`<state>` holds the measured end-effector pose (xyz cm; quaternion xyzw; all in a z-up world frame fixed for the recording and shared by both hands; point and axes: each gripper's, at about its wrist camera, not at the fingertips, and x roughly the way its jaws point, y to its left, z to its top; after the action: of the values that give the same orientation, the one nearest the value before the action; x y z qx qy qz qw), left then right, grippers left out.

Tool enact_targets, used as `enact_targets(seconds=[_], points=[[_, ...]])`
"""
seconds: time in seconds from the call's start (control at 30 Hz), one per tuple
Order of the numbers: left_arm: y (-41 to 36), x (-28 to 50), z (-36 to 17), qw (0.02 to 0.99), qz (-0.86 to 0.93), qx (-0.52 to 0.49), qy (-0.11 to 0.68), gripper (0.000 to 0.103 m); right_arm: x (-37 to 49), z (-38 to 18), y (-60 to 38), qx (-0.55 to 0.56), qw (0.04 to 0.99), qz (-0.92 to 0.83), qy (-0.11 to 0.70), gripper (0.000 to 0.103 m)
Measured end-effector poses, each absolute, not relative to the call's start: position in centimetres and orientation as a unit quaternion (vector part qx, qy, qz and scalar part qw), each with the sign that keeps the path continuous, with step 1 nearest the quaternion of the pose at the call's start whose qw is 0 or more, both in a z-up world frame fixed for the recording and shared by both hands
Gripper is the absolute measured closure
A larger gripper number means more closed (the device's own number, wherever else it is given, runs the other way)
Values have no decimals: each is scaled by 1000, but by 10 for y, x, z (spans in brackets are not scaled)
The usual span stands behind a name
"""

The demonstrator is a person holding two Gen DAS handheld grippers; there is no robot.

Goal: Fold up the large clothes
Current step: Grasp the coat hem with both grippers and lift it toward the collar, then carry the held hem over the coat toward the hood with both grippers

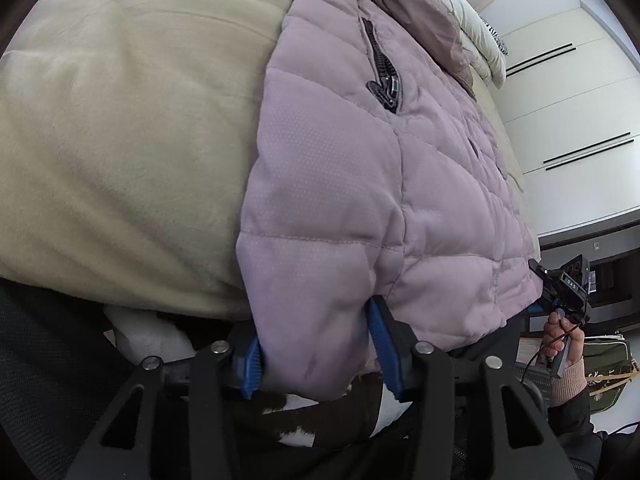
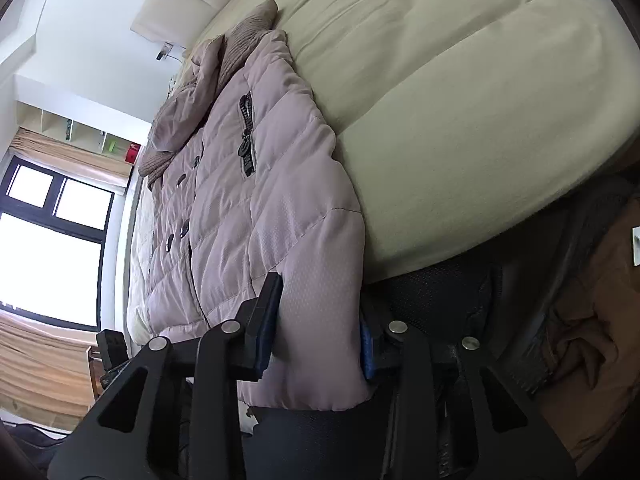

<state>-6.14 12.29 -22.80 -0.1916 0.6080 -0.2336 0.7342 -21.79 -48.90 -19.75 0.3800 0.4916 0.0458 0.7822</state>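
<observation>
A mauve quilted puffer jacket [image 1: 360, 168] lies lengthwise on a bed, hem hanging over the near edge; it also shows in the right wrist view [image 2: 256, 200]. It has a zipped chest pocket [image 1: 382, 76], dark buttons and a ribbed knit collar [image 2: 248, 36]. My left gripper [image 1: 316, 344] stands around one bottom corner of the hem, blue pads against the puffy cloth. My right gripper [image 2: 320, 320] stands around the other bottom corner the same way. The right gripper [image 1: 564, 284] also shows in the left wrist view, at the hem's far corner.
The bed has a cream cover [image 1: 120, 140] [image 2: 480, 80] and white pillows [image 1: 476, 28] at its head. White wardrobe doors [image 1: 580, 120] stand beside it. A window [image 2: 48, 248] with a tan blind is on the other side. A green bag [image 1: 608, 364] sits on the floor.
</observation>
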Motion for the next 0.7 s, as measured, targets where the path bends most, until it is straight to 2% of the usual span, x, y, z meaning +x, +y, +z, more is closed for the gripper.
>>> enact_targets(seconds=[0.07,0.13,0.2,0.43,0.6,0.7], points=[[122,-62,-226,732,-237,-198,608,71,-216,-195,-485,367,788,42,493,78],[124,-63,-222,731,-241,-215,601,88,-216,-191,-479,348,798,40,490,88],[125,-65,-215,732,-244,-227,594,93,-214,-184,-470,324,811,36,486,92],[129,-79,-175,757,-260,-208,563,96,-220,-159,-455,290,831,29,474,96],[131,-93,-160,751,-270,-180,575,96,-240,-141,-449,284,833,38,473,97],[143,-95,-156,742,-271,-211,576,97,-253,-131,-449,299,831,47,466,97]])
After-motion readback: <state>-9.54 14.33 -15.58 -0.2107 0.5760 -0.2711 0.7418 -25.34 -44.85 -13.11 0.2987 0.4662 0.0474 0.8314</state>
